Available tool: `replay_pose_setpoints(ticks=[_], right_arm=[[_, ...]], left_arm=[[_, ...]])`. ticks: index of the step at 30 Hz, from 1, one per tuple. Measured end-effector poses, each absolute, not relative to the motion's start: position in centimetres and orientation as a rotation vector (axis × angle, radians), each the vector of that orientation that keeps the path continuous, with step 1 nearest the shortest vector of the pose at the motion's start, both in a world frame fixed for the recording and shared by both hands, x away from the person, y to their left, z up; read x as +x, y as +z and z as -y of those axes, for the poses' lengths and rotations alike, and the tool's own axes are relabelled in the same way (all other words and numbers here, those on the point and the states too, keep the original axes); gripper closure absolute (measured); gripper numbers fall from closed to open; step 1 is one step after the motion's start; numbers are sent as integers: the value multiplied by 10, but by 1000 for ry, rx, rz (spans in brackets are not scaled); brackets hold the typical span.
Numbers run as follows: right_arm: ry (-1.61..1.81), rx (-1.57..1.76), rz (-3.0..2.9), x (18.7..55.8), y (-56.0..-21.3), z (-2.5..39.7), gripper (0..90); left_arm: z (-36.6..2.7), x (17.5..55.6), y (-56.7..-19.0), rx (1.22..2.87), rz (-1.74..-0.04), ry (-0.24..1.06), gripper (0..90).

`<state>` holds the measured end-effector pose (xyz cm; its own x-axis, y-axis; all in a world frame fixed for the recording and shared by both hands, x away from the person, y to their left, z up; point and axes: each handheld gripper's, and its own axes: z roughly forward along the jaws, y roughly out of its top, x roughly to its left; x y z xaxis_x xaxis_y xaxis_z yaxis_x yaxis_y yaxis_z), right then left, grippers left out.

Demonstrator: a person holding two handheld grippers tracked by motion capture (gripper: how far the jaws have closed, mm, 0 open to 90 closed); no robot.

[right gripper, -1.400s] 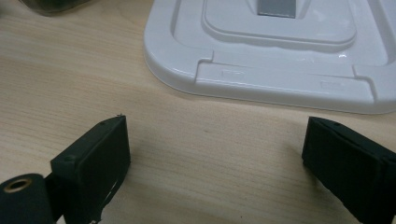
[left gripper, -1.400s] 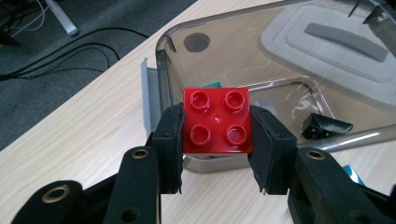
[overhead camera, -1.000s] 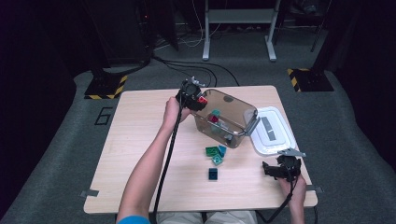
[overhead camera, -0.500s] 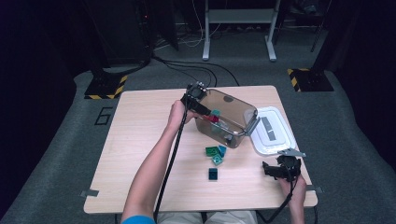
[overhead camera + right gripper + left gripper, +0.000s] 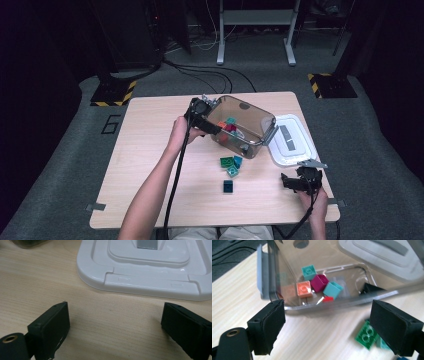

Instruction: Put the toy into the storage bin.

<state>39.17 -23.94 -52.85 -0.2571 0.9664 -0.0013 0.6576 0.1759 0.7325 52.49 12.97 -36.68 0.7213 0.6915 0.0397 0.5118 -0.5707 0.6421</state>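
Observation:
A clear brownish bin (image 5: 250, 131) stands mid-table and holds several bricks: teal (image 5: 309, 271), magenta (image 5: 319, 282), orange (image 5: 304, 288), light teal (image 5: 332, 289), red (image 5: 327, 299) and black (image 5: 369, 287). My left gripper (image 5: 212, 125) is open at the bin's near-left rim, its jaws (image 5: 334, 327) standing wide on either side of the rim with nothing in them. Loose green (image 5: 226, 161), teal (image 5: 238, 161) and dark blue (image 5: 228, 186) bricks lie in front of the bin. My right gripper (image 5: 292, 181) hovers open and empty (image 5: 115, 327) low over the table, just short of the white lid (image 5: 150, 265).
The white lid (image 5: 292, 142) lies flat to the right of the bin, near the table's right edge. A green brick (image 5: 367, 335) sits just beyond my left gripper's right jaw. Cables run across the floor behind the table.
My left gripper has slid a little along the bin's near-left rim toward the person. The right gripper has stayed put.

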Motion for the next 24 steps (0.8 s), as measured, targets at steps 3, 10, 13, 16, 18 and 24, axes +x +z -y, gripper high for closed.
replay_pose_setpoints(ticks=[3,10,13,16,18,24], right_arm=[[863,1523,-1988,392,-528,240,77],[863,1523,-1987,392,-528,239,78],[862,1523,-1987,392,-528,240,78],[863,1523,-1987,392,-529,240,78],[863,1523,-1987,392,-528,240,78],[863,1523,-1987,392,-529,239,78]], left_arm=[[-136,514,-372,2306,-904,375,111],[-140,492,-393,2303,-888,353,96],[-139,482,-404,2303,-866,326,93],[-138,473,-413,2312,-849,324,88],[-137,468,-420,2312,-842,308,78],[-133,454,-435,2337,-818,276,76]])
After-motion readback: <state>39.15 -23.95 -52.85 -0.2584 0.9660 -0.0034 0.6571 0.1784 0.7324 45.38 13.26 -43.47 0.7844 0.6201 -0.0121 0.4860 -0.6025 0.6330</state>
